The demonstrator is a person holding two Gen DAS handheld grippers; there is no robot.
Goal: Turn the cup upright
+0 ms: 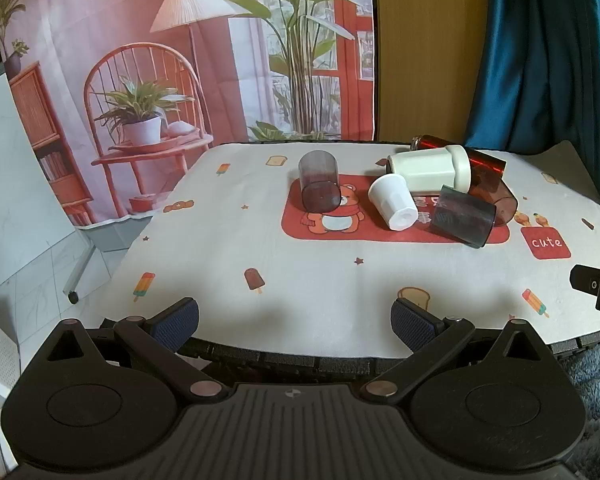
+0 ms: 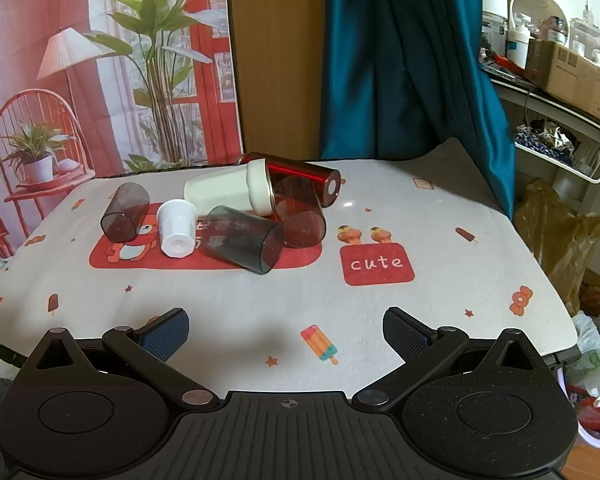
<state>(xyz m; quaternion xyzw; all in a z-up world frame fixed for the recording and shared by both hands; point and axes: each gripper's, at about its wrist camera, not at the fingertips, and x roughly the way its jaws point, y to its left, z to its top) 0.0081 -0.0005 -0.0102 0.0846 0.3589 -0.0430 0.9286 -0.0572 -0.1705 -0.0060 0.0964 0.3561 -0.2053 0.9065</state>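
Note:
Several cups lie on their sides at the far middle of the table. A dark tinted cup (image 1: 318,186) (image 2: 125,211) lies apart at the left. A small white cup (image 1: 393,201) (image 2: 175,227) lies beside it. A grey tinted cup (image 1: 463,216) (image 2: 242,244), a large white cup (image 1: 430,173) (image 2: 230,191), a brown tinted cup (image 1: 496,196) (image 2: 302,213) and a shiny red cup (image 1: 466,154) (image 2: 300,178) lie in a touching cluster. My left gripper (image 1: 295,322) and right gripper (image 2: 286,332) are both open and empty, near the table's front edge, well short of the cups.
The table carries a white printed cloth (image 1: 300,264) (image 2: 440,220) with a red bear patch. A printed backdrop (image 1: 160,60) and blue curtain (image 2: 412,60) hang behind. A cluttered shelf (image 2: 560,92) and bags stand at the right. The right gripper's tip (image 1: 598,286) shows at the right edge.

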